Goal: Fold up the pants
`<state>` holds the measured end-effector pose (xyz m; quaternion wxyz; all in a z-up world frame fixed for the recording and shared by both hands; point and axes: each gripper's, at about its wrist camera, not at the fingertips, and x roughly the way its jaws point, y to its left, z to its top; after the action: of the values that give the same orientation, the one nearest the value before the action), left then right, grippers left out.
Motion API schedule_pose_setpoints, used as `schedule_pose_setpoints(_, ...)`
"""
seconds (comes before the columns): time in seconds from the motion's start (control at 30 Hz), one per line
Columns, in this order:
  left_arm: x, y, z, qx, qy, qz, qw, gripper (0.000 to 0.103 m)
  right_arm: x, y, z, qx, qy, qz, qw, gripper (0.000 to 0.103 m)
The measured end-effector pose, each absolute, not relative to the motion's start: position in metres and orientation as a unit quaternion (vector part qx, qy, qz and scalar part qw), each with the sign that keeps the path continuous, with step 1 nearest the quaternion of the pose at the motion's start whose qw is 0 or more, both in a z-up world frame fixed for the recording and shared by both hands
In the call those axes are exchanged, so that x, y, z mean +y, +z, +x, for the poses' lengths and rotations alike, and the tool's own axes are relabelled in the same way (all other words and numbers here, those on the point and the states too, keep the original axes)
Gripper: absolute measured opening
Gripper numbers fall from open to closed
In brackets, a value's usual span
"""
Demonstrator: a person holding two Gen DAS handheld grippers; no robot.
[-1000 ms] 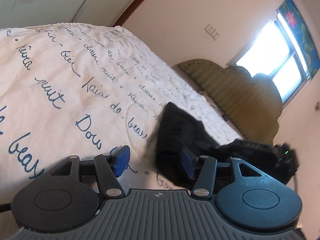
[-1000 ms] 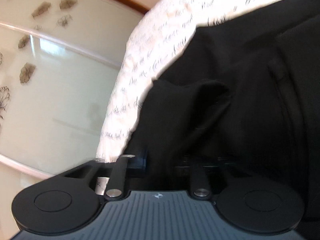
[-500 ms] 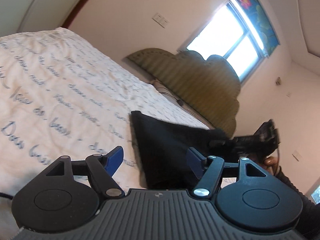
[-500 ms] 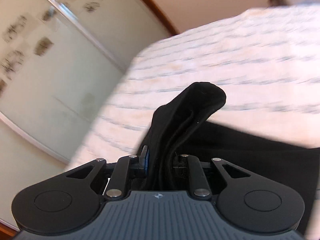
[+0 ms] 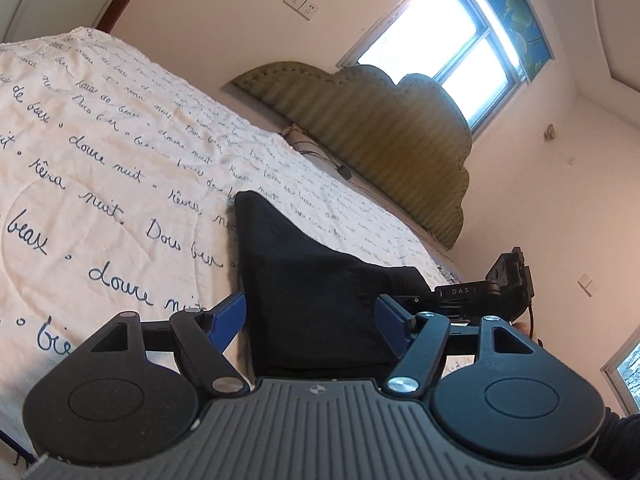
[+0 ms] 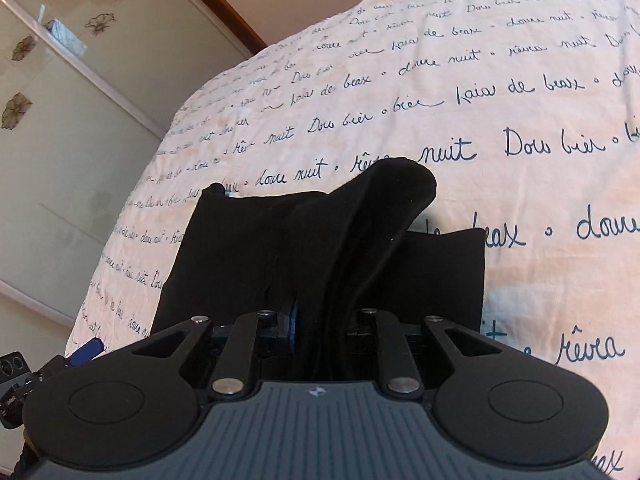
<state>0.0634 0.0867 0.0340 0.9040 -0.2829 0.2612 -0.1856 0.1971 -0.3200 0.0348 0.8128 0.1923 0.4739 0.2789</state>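
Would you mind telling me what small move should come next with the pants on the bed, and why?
Probably bring the left gripper forward and close it on the near edge of the black pants. Its jaws stand open with the cloth between them but ungripped, while the right gripper is shut on a raised bunch of the pants above the bedspread. Two holds would likely let the fold be carried evenly.

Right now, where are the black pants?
The black fabric pants lie on the cream bedspread with blue cursive writing, one bunched edge pinched in the right gripper; in the left wrist view they sit just ahead of the open left gripper.
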Motion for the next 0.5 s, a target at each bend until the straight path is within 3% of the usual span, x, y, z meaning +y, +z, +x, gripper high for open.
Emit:
schedule_pose_setpoints(0.3, 0.080, 0.032, 0.069, 0.275, -0.193, -0.271, 0.902, 0.072, -0.315, 0.034, 0.193, 0.463, 0.280, 0.211, 0.814, 0.017)
schedule_pose_setpoints(0.5, 0.077, 0.028, 0.069, 0.284, -0.194, -0.269, 0.899, 0.072, -0.325, 0.019, 0.194, 0.472, 0.266, 0.224, 0.810, 0.026)
